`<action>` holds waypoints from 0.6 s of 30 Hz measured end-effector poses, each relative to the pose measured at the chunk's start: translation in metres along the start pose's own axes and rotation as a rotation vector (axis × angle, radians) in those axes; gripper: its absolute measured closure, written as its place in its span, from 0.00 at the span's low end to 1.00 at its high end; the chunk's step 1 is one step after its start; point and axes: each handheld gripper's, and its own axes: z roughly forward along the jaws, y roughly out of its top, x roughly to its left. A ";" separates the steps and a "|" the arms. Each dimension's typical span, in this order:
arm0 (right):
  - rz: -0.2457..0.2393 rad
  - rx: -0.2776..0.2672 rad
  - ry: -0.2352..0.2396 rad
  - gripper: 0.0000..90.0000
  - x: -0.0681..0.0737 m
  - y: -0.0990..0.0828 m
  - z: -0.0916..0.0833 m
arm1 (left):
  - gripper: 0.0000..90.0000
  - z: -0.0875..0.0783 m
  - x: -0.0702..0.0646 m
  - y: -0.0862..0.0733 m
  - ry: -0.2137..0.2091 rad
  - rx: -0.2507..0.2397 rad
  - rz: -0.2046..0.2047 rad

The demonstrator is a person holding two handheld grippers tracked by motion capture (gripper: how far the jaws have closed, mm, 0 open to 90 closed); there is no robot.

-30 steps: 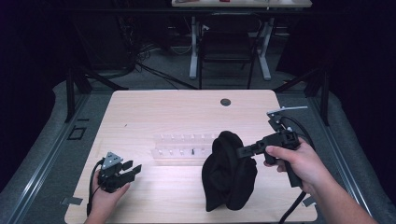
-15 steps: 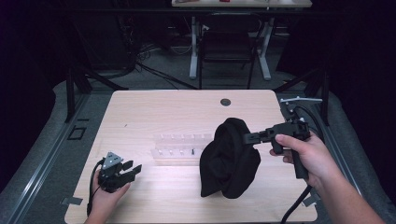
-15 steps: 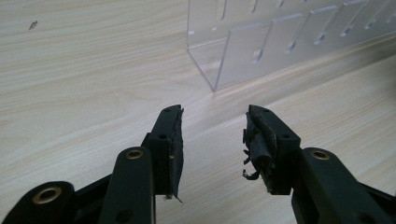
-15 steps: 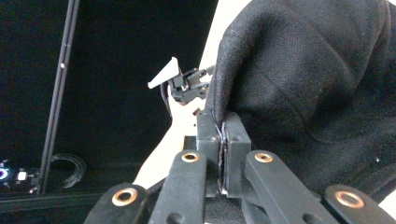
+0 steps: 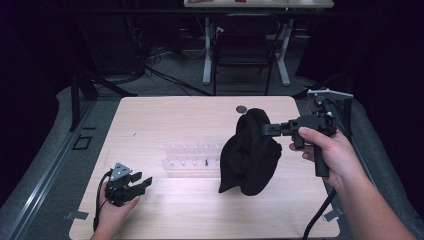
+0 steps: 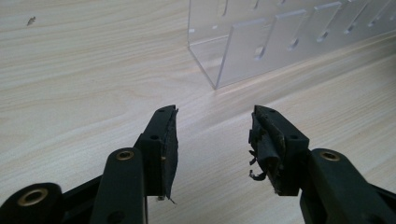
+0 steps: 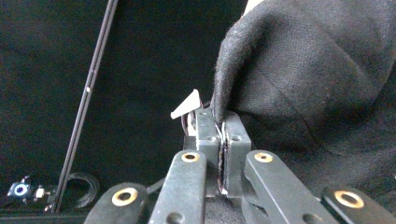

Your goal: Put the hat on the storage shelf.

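Wooden bench, pale top, takes up the middle of the high view. Black cloth hangs bunched at the bench's right half, lifted by its top edge, lower end touching or just above the bench top, can't tell which. Clear plastic rack lies mid-bench just left of the cloth, its right end hidden behind the cloth. Right gripper held level in the person's right hand, fingers clamped tight on a fold of the cloth at its top. Left gripper rests low at the bench's front left corner in the left hand, fingers apart, have just been opening, nothing between them, pointing toward the rack's near corner. Small dark round disc sits near the far edge, behind the cloth.
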 end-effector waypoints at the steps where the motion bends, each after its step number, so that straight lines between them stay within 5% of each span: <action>1: -0.003 -0.007 0.000 0.98 0.001 0.002 0.000 | 0.56 0.000 0.000 0.000 0.001 0.001 0.003; 18: -0.035 -0.039 -0.020 0.98 0.007 0.037 0.027 | 0.55 0.001 0.002 0.000 -0.003 -0.004 -0.012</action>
